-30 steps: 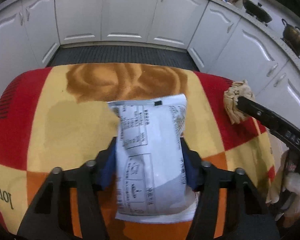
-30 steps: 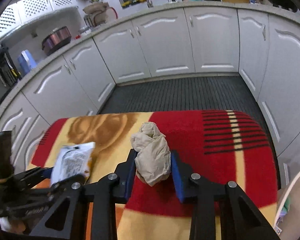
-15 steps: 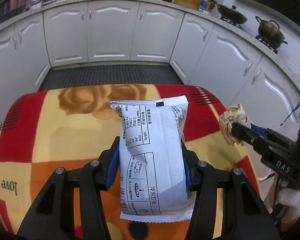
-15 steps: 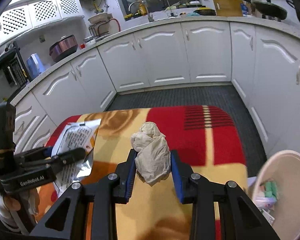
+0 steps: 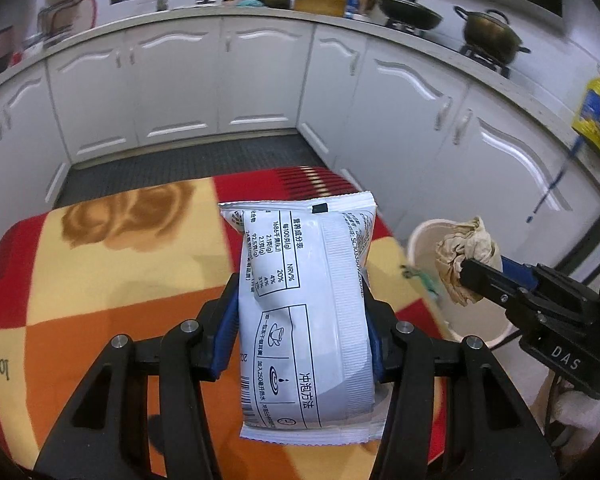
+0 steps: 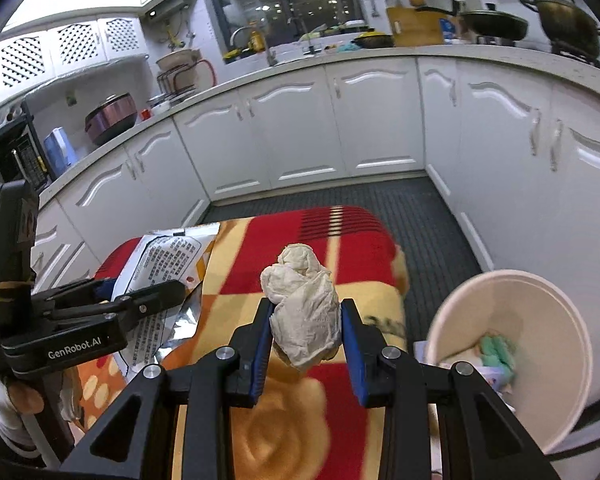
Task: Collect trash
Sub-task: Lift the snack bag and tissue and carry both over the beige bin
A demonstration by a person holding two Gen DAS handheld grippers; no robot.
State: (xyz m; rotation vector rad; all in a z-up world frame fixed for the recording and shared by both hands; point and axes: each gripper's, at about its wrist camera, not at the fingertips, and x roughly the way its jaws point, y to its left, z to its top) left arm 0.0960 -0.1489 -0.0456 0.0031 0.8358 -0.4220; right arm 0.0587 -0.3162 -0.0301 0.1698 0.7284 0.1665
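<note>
Both grippers loaded above the blanket-covered tabletop [image 5: 100,280].
Left gripper [image 5: 302,320] fingers pinching a white packet [image 5: 306,312]; right gripper [image 6: 306,340] fingers pinching a crumpled tissue [image 6: 304,312], near a white bin [image 6: 540,308] at right.

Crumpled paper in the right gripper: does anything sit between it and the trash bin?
Nothing visible does. The crumpled paper is clamped in the right gripper, and the trash bin stands open-topped just beyond the blanket's edge; the left gripper with its packet is off to the other side.
</note>
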